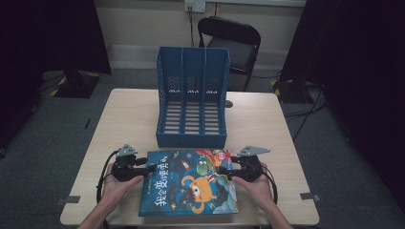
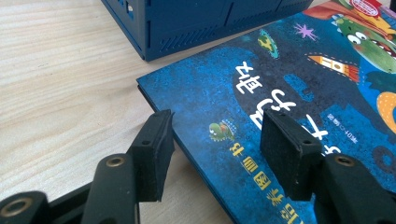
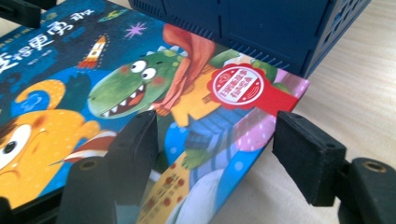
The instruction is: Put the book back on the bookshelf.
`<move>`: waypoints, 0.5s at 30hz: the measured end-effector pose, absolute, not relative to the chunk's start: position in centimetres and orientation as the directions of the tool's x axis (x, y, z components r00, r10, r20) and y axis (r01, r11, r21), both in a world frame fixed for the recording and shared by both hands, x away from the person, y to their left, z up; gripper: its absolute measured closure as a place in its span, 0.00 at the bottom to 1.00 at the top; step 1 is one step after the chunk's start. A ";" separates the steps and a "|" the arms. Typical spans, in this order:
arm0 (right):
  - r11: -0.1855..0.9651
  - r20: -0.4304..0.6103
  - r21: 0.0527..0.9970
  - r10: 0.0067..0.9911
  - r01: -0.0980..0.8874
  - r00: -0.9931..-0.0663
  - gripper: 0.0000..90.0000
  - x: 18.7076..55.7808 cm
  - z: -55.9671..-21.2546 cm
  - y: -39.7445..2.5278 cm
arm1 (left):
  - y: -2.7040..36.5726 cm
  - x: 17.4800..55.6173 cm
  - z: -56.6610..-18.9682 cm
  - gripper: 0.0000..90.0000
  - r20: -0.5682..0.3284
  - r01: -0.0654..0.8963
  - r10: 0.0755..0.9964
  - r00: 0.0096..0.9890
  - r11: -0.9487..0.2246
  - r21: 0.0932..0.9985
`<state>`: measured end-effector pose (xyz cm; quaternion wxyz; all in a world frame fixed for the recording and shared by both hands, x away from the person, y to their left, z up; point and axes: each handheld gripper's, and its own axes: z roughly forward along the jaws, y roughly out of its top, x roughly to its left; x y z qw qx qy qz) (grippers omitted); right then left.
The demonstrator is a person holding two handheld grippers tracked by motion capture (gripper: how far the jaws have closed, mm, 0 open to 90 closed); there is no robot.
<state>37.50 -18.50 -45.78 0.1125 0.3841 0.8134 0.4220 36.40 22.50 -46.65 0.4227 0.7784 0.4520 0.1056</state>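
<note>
Landmark: blue file rack [image 1: 192, 98], one, three compartments, all vacant, standing upright at the table's middle.
Picture book [image 1: 188, 182]: one, lying flat and closed on the table, cover up, just on the near side of the rack; its far edge sits next to the rack's base, judged so placed for a short lift into a compartment.
Left hand-held gripper [image 1: 149, 168]: one, at the book's left edge, nearer than the rack and to its left; jaws released and spread, one pad over the cover, the other out over the bare table beside the spine [image 2: 187, 154], straddling that edge. Not clamped on anything.
Right hand-held gripper [image 1: 227, 171]: one, at the book's right edge, nearer than the rack and to its right; jaws likewise apart, one over the cover, the other beyond the edge near the corner [image 3: 299, 91] closest to the rack. Gripping nothing.
Reason for pose: judged that both sit on opposite edges so the book can be pinched from two sides and stood upright.
Table [image 1: 133, 119]: one, light wood, carrying rack and book.
Chair [image 1: 229, 40]: one, black, beyond the rack, off the table's far side.
</note>
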 end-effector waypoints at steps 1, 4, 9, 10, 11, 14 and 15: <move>0.351 0.140 0.772 0.719 0.530 -0.681 0.34 37.3 -45.8 -18.5 | 22.5 36.4 -46.7 0.49 -0.217 0.613 0.792 0.571 -0.236 0.754; 0.356 0.130 0.770 0.725 0.529 -0.676 0.34 36.7 -45.9 -18.6 | 22.3 36.5 -46.7 0.50 -0.212 0.607 0.790 0.576 -0.239 0.758; 0.366 0.122 0.766 0.724 0.529 -0.678 0.34 35.7 -45.8 -18.9 | 21.9 36.4 -46.6 0.50 -0.203 0.604 0.792 0.576 -0.245 0.758; 0.366 0.122 0.766 0.725 0.528 -0.678 0.34 35.4 -45.8 -19.0 | 21.8 36.5 -46.6 0.50 -0.203 0.604 0.790 0.579 -0.248 0.758; 0.364 0.123 0.765 0.726 0.530 -0.677 0.34 34.9 -45.8 -19.1 | 21.7 36.5 -46.6 0.50 -0.203 0.601 0.790 0.579 -0.245 0.761; 0.371 0.116 0.764 0.726 0.528 -0.678 0.33 34.3 -45.7 -19.3 | 21.5 36.6 -46.6 0.51 -0.202 0.596 0.786 0.585 -0.247 0.764; 0.374 0.113 0.763 0.725 0.527 -0.679 0.33 34.1 -45.7 -19.4 | 21.4 36.6 -46.6 0.54 -0.195 0.589 0.785 0.589 -0.251 0.768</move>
